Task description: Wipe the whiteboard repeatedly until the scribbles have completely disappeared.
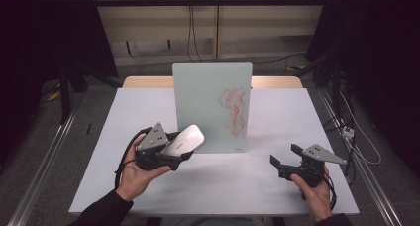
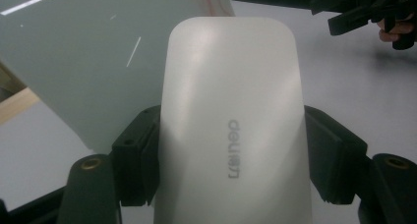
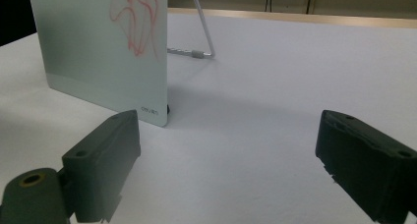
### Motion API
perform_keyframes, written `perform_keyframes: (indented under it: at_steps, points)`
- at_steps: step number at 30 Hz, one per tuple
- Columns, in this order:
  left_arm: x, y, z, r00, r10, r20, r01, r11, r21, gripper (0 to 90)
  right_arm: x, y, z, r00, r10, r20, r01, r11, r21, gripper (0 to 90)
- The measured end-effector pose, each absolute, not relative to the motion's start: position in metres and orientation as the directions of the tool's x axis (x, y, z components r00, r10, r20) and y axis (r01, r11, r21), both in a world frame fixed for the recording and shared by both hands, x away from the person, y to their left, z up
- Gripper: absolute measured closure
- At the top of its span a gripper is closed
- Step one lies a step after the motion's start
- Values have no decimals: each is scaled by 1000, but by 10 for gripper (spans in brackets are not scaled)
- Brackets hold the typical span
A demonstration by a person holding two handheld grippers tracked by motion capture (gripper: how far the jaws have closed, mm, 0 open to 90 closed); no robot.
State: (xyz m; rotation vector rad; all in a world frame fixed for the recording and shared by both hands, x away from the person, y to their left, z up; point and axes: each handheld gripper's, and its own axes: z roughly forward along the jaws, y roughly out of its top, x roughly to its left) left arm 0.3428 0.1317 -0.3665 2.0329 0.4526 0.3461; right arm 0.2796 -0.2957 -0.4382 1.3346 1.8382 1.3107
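The board (image 1: 212, 107) stood upright on the tabletop (image 1: 277, 186), propped from behind by a wire stand (image 3: 201, 35), so its face met the person square on. A red scribble (image 1: 234, 111) marked the right half of that face.

The left claw (image 1: 177, 149) was clenched on the eraser (image 1: 184, 140), a pale rounded block, gripping it by its two long sides so the broad flat face stayed free to press against the board. The eraser was off the tabletop, just in front of the board's lower left part and well left of the scribble; whether it touched the board could not be told. The left hand (image 1: 132, 172) cupped the claw from below, palm up, tilting the eraser up toward the board.

The right claw (image 1: 285, 158) was released, jaws wide with nothing between them, low over the tabletop to the right of the board. The right hand (image 1: 314, 194) held it level, pointed at the board's near corner, likely waiting.
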Motion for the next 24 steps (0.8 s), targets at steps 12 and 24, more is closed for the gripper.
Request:
perform_keyframes:
  at_steps: [12,24]
  points:
    - [350,99,-353,897,402,185,57,-519,853,310,280,-296,-438,-388,913,130,420,50,906,97]
    - [359,72,-345,887,390,247,5,-542,840,311,279,-295,-438,-392,911,127,419,54,907,102]
